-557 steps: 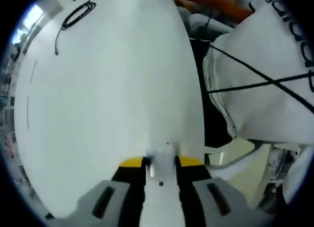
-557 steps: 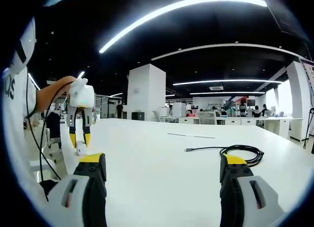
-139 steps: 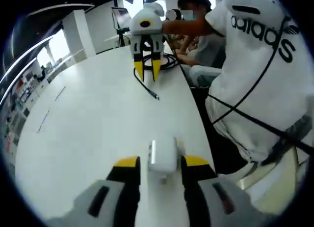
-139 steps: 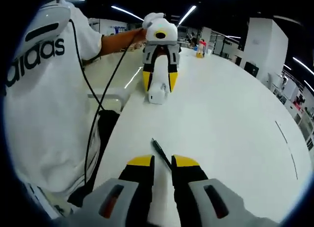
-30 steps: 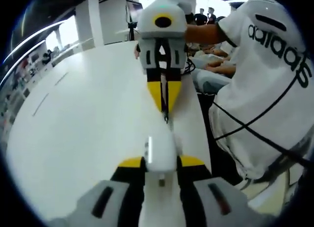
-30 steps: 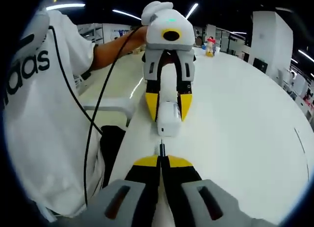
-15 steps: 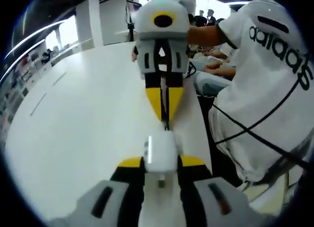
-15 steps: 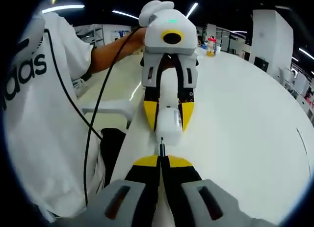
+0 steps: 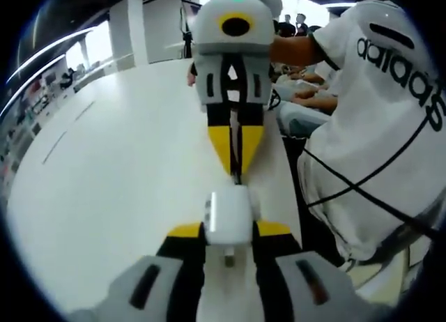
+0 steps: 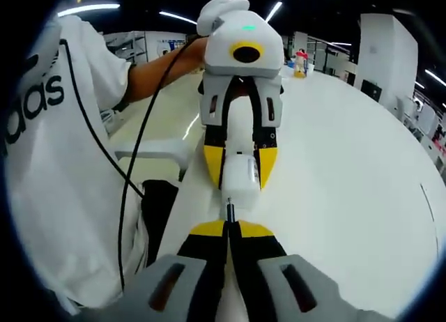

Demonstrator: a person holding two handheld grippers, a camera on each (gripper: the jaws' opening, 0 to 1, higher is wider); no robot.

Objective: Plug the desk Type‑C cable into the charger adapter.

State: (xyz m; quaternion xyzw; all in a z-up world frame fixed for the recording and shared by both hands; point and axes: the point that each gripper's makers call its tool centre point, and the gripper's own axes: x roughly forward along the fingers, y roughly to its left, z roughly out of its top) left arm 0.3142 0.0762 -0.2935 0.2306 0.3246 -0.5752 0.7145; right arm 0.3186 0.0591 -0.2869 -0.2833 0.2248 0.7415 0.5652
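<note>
The left gripper (image 9: 228, 231) squeezed the white charger adapter (image 9: 226, 218) above the white tabletop (image 9: 118, 169). The right gripper (image 10: 230, 229) pinched the Type-C cable (image 10: 229, 212) tight, and its plug tip touched the adapter's end, the two grippers facing each other.

Views face each other, close — both share the white adapter (image 9: 227, 216) (image 10: 240, 173); desk (image 9: 118, 162) (image 10: 334, 169) below.
</note>
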